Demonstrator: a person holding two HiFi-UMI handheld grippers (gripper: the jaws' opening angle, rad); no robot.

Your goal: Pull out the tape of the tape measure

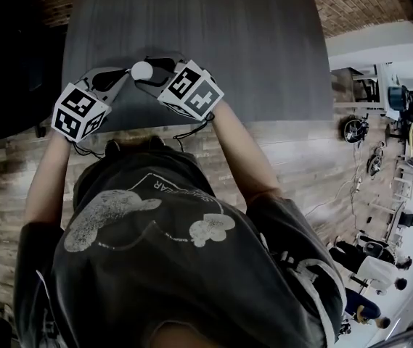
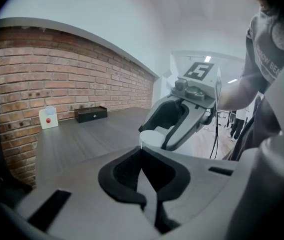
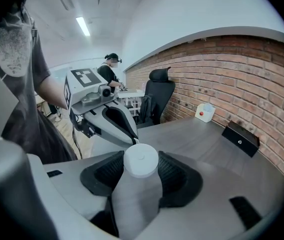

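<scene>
A white round tape measure (image 1: 141,70) (image 3: 141,160) sits between the pads of my right gripper (image 1: 149,69) (image 3: 141,170), which is shut on it just above the near edge of the dark table (image 1: 191,27). My left gripper (image 1: 124,75) (image 2: 142,149) faces it from the left with its jaws shut. Its tips meet the tape measure's (image 2: 154,136) rim, and a small pale tab of tape (image 3: 135,141) shows pinched there. In the left gripper view the right gripper (image 2: 156,138) rises straight ahead.
A black box (image 2: 90,114) (image 3: 240,138) and a small white box with a red button (image 2: 48,118) (image 3: 205,112) stand at the table's far side by the brick wall. A black office chair (image 3: 154,96) is at the table's end. People stand further back (image 3: 111,69).
</scene>
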